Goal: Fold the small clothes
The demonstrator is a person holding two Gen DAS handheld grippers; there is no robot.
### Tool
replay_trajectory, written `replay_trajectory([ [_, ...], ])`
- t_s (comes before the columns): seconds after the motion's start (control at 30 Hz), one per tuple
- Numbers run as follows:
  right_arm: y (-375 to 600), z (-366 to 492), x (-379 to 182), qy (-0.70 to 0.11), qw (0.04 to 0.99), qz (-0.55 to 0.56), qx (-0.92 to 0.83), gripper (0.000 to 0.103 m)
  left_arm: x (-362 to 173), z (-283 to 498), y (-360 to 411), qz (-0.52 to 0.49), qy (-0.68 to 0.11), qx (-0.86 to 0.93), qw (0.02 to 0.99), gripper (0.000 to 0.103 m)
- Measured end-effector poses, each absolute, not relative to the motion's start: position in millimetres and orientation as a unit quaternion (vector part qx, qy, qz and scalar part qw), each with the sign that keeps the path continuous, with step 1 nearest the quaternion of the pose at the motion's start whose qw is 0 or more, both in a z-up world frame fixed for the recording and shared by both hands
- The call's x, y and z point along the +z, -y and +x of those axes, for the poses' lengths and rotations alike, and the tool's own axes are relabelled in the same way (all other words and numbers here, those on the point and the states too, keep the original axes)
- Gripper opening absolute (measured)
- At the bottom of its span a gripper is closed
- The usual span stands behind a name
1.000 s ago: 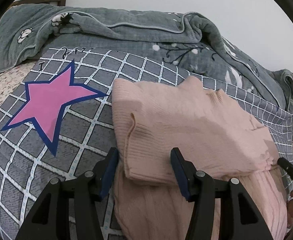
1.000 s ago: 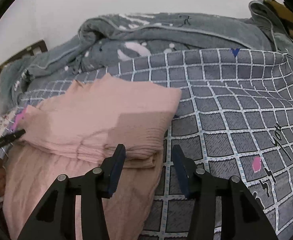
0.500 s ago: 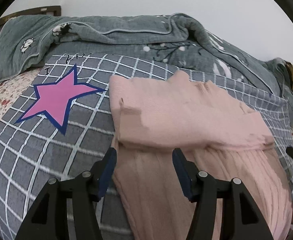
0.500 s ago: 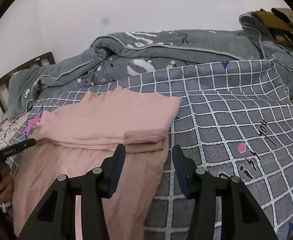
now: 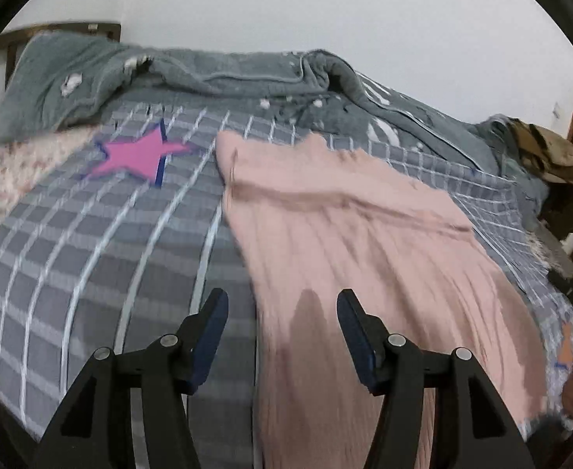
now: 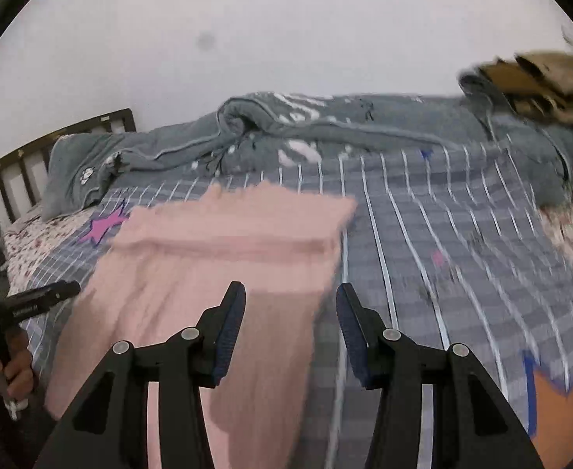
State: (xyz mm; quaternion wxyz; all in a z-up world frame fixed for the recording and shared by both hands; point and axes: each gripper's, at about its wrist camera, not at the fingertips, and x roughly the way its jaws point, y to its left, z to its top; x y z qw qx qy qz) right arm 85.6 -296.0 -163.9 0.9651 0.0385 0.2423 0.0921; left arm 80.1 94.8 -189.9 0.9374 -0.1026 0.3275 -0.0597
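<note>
— So what had changed by that moment?

— Both grippers had backed away from the pink garment point(image 5: 364, 242). A second before, they sat right at the near edge of the folded-over top part; by this moment that fold lay well ahead of them, and the long unfolded lower part stretched toward the cameras.

— Were they carrying anything?

— No. The left gripper point(image 5: 282, 314) stood spread with nothing pinched; the garment's left border ran under the gap between its jaws, but I couldn't tell if it touched the cloth. The right gripper point(image 6: 290, 308) was likewise spread and empty, over the garment's right border.

— And where did the garment lie?

— Flat on the grey checked bedspread point(image 5: 91, 258), right of the pink star point(image 5: 134, 154), with the rumpled grey blanket point(image 6: 325, 129) behind it. Its far end was doubled over, a crease running across.

— What did that mean for the folding?

— I judged the first fold finished and released. Pulling back looked like lining up for the near hem, probably to bring the lower part up over the fold. The pictures were motion-blurred, so finer detail was lost.
</note>
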Motion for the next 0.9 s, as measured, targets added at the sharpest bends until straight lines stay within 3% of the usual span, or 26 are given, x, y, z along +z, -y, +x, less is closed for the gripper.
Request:
replay_trajectory([
  [0.23,316.5,23.0,-206.0,-0.283,0.95,0.097,0.085,0.048,-208.4,24.7,-102.7,-0.132,-0.34,-0.053,0.93,0.056],
  [0.43,302.5,-5.4,-224.5,-0.3,0.945,0.075,0.104,0.045,-219.9,0.0,-97.5,-0.139,-0.352,-0.049,0.924,0.056],
  [0.9,286.2,5.1,-234.5,-0.317,0.942,0.056,0.09,0.04,-234.0,0.1,-91.9,-0.139,-0.373,-0.057,0.916,0.055],
])
